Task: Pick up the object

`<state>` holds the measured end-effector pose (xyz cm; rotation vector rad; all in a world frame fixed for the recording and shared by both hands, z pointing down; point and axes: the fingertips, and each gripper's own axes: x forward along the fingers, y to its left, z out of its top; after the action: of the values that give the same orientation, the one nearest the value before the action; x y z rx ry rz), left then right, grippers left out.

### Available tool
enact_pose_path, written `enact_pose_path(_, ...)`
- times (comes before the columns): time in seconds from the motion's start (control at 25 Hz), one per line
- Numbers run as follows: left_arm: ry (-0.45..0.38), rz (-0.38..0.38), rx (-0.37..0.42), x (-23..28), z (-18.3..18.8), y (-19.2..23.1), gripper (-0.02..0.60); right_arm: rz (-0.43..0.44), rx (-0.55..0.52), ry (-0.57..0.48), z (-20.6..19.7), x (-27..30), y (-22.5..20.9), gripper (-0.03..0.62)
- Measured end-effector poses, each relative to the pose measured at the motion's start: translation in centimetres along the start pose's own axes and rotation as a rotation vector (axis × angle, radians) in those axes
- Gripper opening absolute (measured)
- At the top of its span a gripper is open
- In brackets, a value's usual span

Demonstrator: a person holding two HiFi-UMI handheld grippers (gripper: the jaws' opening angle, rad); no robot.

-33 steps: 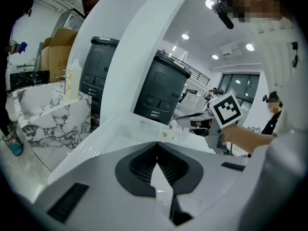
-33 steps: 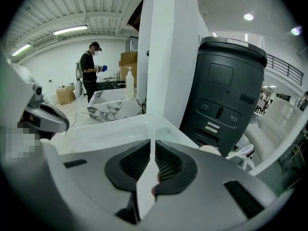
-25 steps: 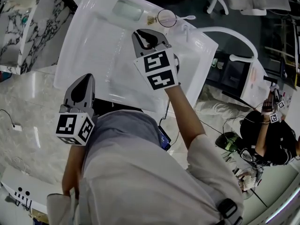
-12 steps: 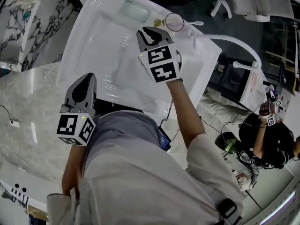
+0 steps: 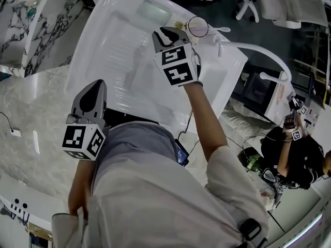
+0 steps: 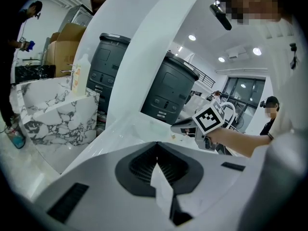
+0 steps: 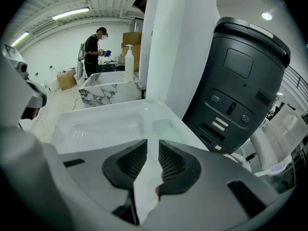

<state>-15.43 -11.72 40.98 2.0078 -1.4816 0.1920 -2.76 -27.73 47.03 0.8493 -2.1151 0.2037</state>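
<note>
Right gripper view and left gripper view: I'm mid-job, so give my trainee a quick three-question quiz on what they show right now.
1. True or false: the left tongs are shut and empty.
2. The right tongs hover over: A) the white tray; B) a keyboard; C) a blue towel.
3. What stands on the marble block?
Key: 1 true. 2 A; those tongs are opening, with nothing between them. 3 a white pump bottle.
</note>
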Motion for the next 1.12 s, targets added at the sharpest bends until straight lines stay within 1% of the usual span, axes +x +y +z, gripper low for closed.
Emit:
enact_pose_path(0.28,0.013,0.001,-0.009,0.5,0.0,0.6,0.000,0.005,-0.016,0.036,-0.6,1.4,-0.3,0.080)
enact_pose_path(0.6,0.031,-0.006,-0.013,1.1,-0.4,0.8,0.000,-0.014,-0.075,0.061,-0.8,3.2,-0.6,0.126)
enact_pose_path(0.96,0.044,0.003,-0.017,1.3,-0.3,1.4,0.000,-0.041,-0.144,0.085,-0.8,5.2,-0.6,0.144)
enact_pose_path(1.12,0.051,0.010,-0.024,1.3,-0.4,2.0,0.000,-0.059,-0.194,0.106,-1.0,6.4,-0.4,0.149)
